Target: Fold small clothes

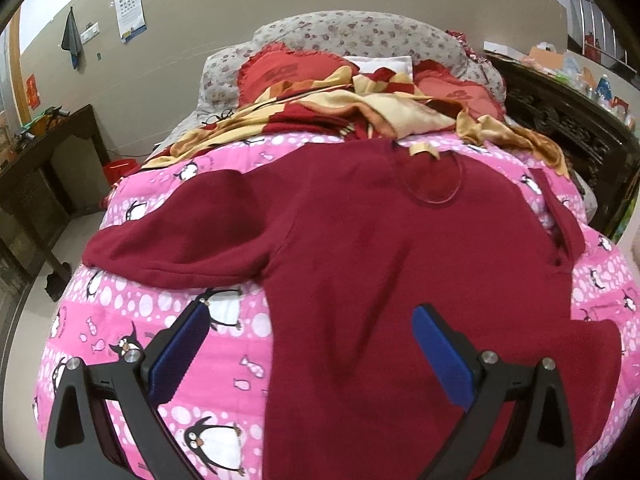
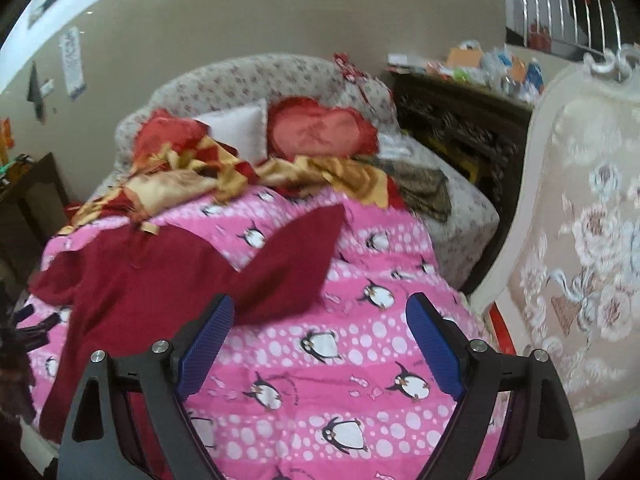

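A dark red long-sleeved top (image 1: 360, 248) lies spread flat on a pink penguin quilt (image 1: 112, 320), collar at the far end, one sleeve stretched out to the left. My left gripper (image 1: 312, 312) is open and empty above the top's lower left body. In the right wrist view the top (image 2: 152, 280) lies to the left, with its right sleeve (image 2: 296, 256) reaching up and right across the quilt (image 2: 340, 360). My right gripper (image 2: 320, 304) is open and empty over the quilt, just below that sleeve.
A red and yellow blanket (image 1: 320, 112) and heart-shaped red pillows (image 2: 320, 128) lie at the bed's head. A dark wooden cabinet (image 1: 568, 120) stands to the right, a dark table (image 1: 40, 168) to the left. A cream floral headboard (image 2: 580, 240) stands close on the right.
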`<state>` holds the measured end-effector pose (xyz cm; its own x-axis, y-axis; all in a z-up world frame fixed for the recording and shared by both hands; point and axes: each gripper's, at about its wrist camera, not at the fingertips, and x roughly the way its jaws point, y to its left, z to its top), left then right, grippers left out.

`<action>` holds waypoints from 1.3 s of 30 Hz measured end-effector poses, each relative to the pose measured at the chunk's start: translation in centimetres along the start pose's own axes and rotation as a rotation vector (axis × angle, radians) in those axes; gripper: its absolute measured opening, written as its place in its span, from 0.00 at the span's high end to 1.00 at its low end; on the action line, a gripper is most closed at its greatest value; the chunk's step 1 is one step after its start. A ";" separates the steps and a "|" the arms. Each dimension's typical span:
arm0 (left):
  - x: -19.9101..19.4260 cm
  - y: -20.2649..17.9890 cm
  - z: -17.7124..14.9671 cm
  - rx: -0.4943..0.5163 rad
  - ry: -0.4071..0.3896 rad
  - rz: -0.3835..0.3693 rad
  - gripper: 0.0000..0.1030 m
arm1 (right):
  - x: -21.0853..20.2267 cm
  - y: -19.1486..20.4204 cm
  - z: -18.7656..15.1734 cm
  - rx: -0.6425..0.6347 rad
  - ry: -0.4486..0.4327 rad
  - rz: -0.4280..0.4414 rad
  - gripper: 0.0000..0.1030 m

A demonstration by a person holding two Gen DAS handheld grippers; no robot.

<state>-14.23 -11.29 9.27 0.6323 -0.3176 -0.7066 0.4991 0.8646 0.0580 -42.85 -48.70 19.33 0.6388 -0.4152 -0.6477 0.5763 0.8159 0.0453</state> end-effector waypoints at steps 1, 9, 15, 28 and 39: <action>-0.1 -0.1 0.0 -0.004 -0.001 -0.004 0.00 | -0.2 0.5 0.0 -0.011 -0.004 0.001 0.05; -1.2 -1.4 0.5 -0.004 -0.020 -0.016 0.00 | 2.6 7.4 -1.4 -0.039 0.032 0.118 0.05; -1.9 -1.6 0.4 -0.009 -0.028 -0.012 0.00 | 5.2 14.0 -3.0 -0.065 0.059 0.188 0.05; -4.0 -0.9 -0.7 -0.015 -0.033 0.019 0.00 | 4.8 17.9 -4.9 -0.102 0.073 0.234 0.05; -5.5 -0.3 0.8 -0.055 -0.050 0.011 0.00 | 2.4 14.9 -5.4 -0.056 0.033 0.184 0.05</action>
<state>-17.37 -10.09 13.68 0.6669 -0.3259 -0.6700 0.4596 0.8878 0.0257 -35.46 -35.44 14.34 0.7130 -0.2440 -0.6573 0.4215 0.8984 0.1237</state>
